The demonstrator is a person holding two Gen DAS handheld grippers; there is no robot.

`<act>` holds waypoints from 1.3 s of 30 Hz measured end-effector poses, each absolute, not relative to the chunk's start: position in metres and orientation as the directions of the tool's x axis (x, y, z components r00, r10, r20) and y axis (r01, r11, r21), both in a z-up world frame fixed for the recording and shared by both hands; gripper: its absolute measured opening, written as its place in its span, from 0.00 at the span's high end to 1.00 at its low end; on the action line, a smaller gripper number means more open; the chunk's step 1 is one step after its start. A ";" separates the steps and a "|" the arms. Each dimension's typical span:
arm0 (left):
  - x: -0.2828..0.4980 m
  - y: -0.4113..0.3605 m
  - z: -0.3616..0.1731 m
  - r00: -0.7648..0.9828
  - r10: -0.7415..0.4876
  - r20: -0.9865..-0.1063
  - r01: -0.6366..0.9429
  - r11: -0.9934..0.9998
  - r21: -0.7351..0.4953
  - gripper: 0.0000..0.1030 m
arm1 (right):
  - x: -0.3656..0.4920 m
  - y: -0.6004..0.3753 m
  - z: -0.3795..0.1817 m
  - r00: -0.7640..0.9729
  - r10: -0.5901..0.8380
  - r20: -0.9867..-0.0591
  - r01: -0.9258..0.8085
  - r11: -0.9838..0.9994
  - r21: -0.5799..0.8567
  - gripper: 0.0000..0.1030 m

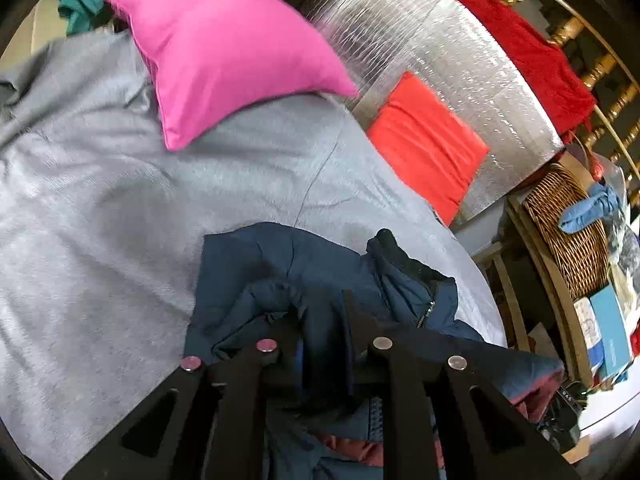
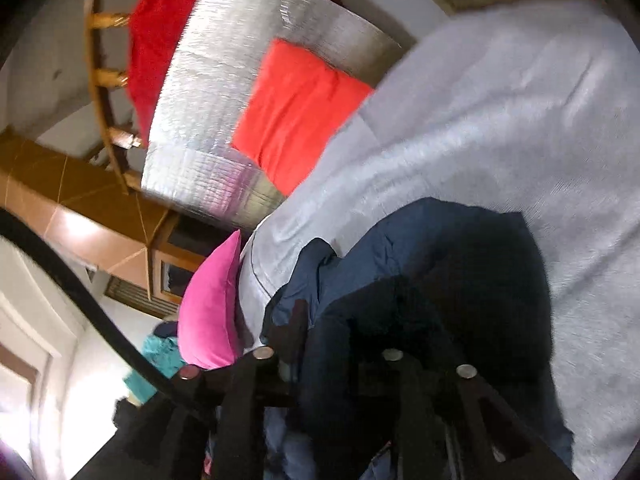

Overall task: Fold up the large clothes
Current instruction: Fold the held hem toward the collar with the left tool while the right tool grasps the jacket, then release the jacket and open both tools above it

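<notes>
Gripping the padded navy-blue jacket (image 1: 320, 264) over the grey bed sheet (image 1: 100, 208), both the left gripper (image 1: 320, 320) and the right gripper (image 2: 340, 332) are holding their jaws closed on its fabric.

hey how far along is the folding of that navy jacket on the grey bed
Early. Done: the navy jacket has been picked up at the edge of the grey bed cover. In hand: the left gripper and right gripper each seem clamped on bunched jacket fabric. Left: it is crumpled, with no neat fold visible, so spreading, folding and setting down all remain.

left wrist: close above bed (image 1: 100, 200) | right wrist: rolled sideways | shared: jacket (image 1: 312, 264)
</notes>
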State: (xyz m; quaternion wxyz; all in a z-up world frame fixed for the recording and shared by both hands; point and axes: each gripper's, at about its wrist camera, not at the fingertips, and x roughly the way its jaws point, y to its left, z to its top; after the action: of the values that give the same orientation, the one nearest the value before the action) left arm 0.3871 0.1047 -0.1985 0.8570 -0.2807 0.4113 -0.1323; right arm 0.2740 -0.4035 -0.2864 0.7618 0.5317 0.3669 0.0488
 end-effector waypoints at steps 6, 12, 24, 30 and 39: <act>0.403 0.117 -0.208 0.550 -0.622 -0.557 0.004 0.669 -0.743 0.32 | 0.283 -0.433 -0.310 0.783 0.542 -0.305 0.290 0.116 0.950 0.44; 0.381 0.175 -0.209 0.712 -0.588 -0.384 -0.121 0.435 -0.892 0.06 | 0.250 -0.465 -0.286 0.896 0.362 -0.257 0.227 0.125 0.966 0.25; 0.365 0.156 -0.220 0.556 -0.353 -0.752 -0.288 0.767 -0.573 0.06 | 0.261 -0.402 -0.262 0.700 0.262 -0.664 0.414 0.609 0.677 0.26; 0.362 0.125 -0.237 0.463 -0.098 -0.881 -0.211 0.953 -0.216 0.06 | 0.284 -0.374 -0.301 0.495 0.199 -0.846 0.459 0.766 0.449 0.74; 0.351 0.111 -0.206 0.552 0.009 -0.834 -0.168 0.981 -0.101 0.06 | 0.274 -0.356 -0.236 0.633 0.027 -0.774 0.453 0.798 0.398 0.46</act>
State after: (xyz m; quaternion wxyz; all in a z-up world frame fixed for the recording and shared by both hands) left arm 0.3512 0.1105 -0.2064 0.8767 -0.0847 0.4707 0.0504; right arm 0.2740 -0.3563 -0.2358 0.8550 0.2924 0.4098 -0.1245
